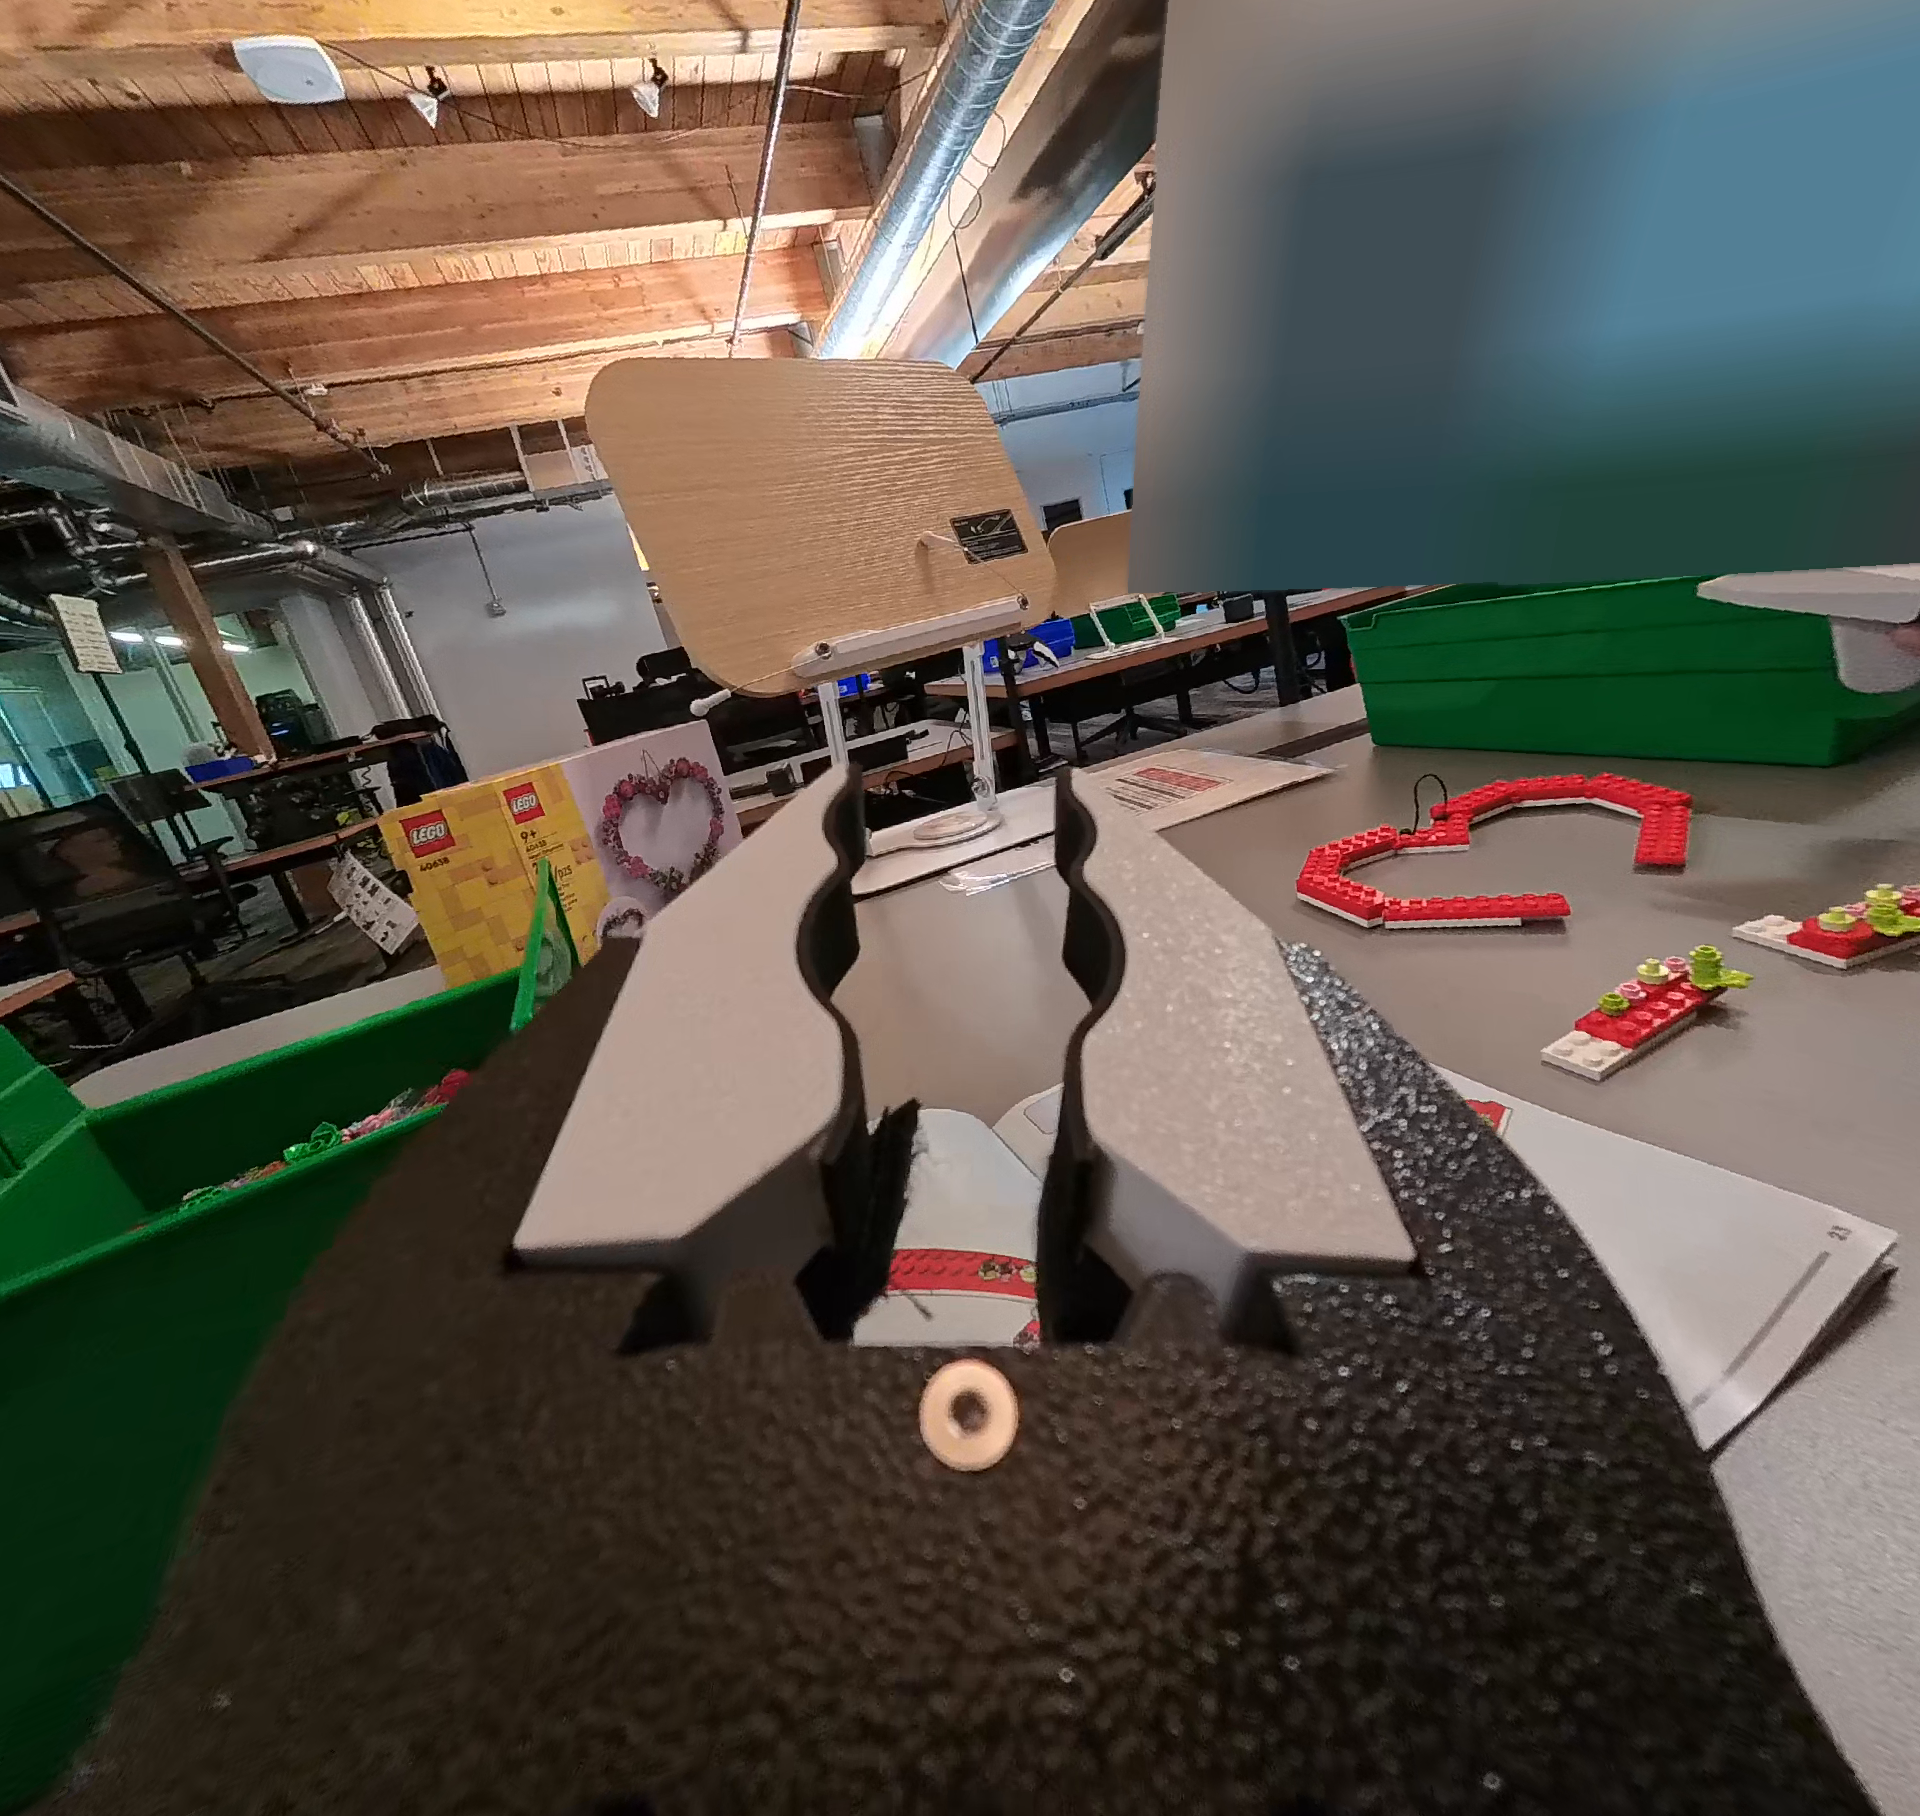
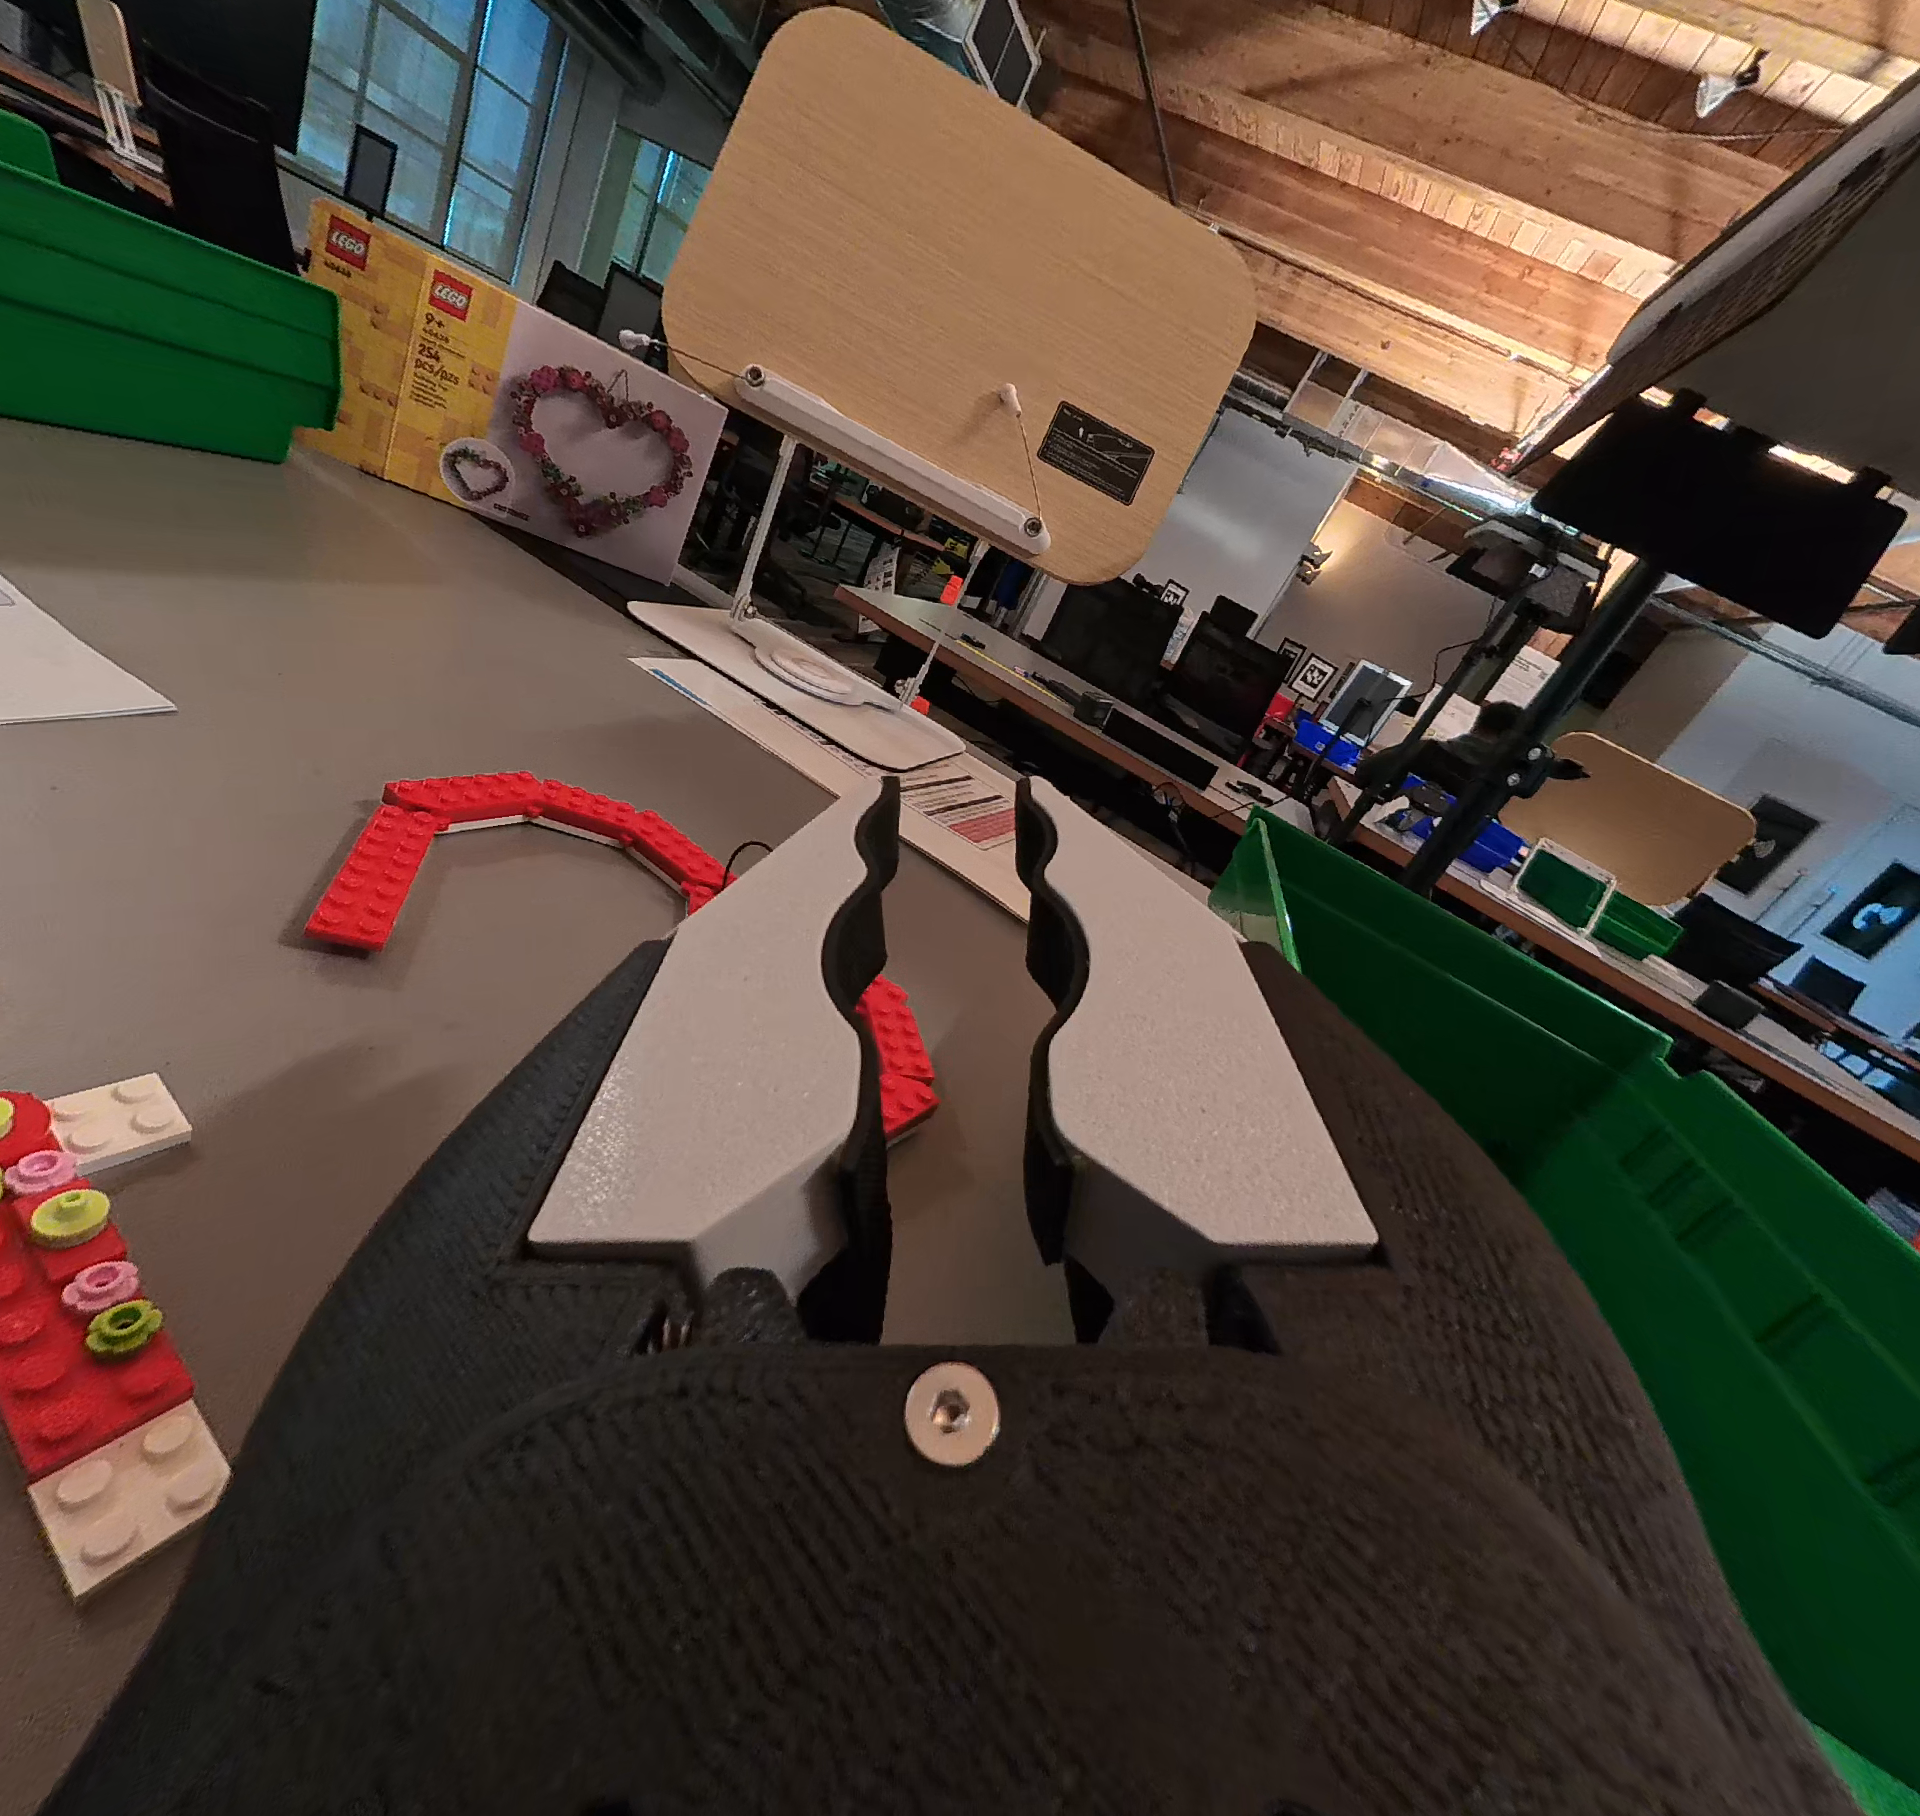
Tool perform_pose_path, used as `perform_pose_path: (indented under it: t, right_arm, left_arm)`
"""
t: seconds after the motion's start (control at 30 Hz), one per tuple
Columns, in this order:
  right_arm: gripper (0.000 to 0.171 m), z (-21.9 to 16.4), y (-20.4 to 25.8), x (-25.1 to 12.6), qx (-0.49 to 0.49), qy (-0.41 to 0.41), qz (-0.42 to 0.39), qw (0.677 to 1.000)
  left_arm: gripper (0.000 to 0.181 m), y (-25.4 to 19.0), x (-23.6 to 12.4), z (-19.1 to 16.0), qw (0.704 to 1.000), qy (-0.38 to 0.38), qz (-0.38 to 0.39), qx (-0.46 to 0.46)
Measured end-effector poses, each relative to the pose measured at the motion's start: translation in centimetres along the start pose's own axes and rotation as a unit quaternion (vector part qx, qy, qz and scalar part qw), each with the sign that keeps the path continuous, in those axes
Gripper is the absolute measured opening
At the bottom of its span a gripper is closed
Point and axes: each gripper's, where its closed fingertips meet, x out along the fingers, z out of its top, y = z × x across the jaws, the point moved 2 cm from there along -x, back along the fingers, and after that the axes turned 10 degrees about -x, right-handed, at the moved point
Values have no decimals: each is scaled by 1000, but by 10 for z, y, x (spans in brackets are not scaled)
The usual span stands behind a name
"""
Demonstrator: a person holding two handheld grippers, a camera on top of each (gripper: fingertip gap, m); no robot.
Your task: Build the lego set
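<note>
A red heart-shaped brick frame (image 1: 1496,847) lies flat on the grey table; it also shows in the right wrist view (image 2: 499,831), partly behind my right fingers. Two red-and-white plate strips with pink and lime flower studs lie near it (image 1: 1642,1008) (image 1: 1839,925); one shows at the left edge of the right wrist view (image 2: 73,1319). My left gripper (image 1: 958,800) is open and empty, above an open instruction booklet (image 1: 1662,1257). My right gripper (image 2: 954,816) is open and empty, just above the table by the heart frame.
A green bin with loose pieces (image 1: 208,1195) stands at the left, another green bin (image 1: 1600,675) at the back right, one close on the right (image 2: 1558,1091). A wooden book stand (image 1: 821,519), the yellow set box (image 1: 499,862) and paper sheets (image 1: 1205,779) stand at the back. The left gripper's tips are roughly 40 centimetres from the right gripper's.
</note>
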Motion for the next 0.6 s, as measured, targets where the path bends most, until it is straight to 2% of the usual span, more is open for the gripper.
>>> perform_pose_path:
  t: [0.6]
  right_arm:
    - [19, -3, 3, 2, -6, 10, 7, 1000]
  left_arm:
    - [34, 5, 0, -1, 1000, 0, 0, -22]
